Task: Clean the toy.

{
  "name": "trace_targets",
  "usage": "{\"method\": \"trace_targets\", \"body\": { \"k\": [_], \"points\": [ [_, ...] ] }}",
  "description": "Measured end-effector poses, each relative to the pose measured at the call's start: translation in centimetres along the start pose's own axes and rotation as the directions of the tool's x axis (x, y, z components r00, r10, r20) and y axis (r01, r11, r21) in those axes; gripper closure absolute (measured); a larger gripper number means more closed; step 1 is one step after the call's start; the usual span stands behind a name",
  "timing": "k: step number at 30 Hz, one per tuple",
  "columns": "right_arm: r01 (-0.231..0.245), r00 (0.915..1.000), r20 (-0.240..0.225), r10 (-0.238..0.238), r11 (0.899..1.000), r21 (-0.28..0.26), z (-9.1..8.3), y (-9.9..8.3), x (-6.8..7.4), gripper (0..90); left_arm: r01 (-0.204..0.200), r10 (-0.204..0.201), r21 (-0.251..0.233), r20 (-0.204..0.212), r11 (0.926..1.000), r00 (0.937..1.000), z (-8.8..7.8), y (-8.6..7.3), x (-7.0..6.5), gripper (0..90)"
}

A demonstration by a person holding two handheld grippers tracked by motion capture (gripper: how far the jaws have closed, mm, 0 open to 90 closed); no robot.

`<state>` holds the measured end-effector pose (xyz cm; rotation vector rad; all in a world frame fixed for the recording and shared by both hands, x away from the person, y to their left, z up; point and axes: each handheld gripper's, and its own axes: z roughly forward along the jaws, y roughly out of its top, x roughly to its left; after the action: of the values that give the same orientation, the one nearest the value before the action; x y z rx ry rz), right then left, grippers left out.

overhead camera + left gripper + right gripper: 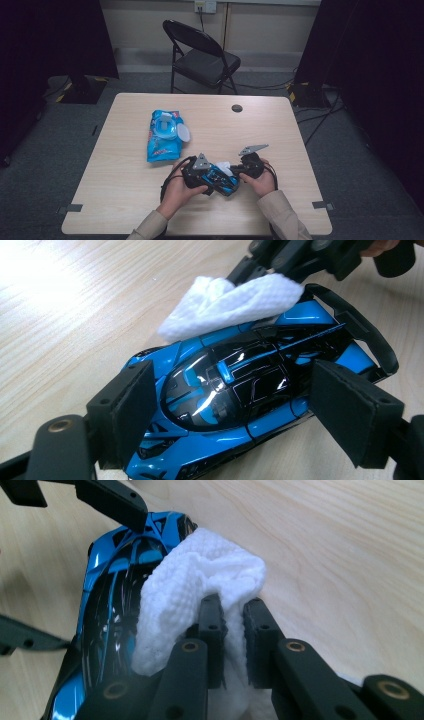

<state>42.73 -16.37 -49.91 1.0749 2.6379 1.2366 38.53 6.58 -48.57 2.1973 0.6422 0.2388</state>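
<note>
Glossy blue and black toy car (240,390), upright on the desk (125,200), lower centre of the high view, clamped at both flanks. Crumpled white wipe (200,585), pinched at one end, pressed on the car's rear.

Bare tabletop (280,125) at twelve to three o'clock of the toy car (222,179), wet-wipe pack (164,135) with raised lid blocking ten o'clock, both grippers crowding the car's sides
</note>
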Motion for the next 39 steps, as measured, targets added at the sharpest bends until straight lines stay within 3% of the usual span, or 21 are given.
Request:
{"method": "trace_targets", "body": {
  "k": [25,39],
  "points": [
    [0.057,0.9983,0.006,-0.058,0.995,0.083,2.5,3.6,0.7,80.8,-0.002,0.002,-0.004,0.002,1.0,1.0,0.0,0.0,0.0,18.9],
    [0.034,0.9993,0.013,-0.035,0.998,0.051,3.3,4.5,0.6,79.8,0.003,-0.003,-0.017,0.002,0.9999,1.0,0.0,-0.2,0.0,18.9]
  ]
}}
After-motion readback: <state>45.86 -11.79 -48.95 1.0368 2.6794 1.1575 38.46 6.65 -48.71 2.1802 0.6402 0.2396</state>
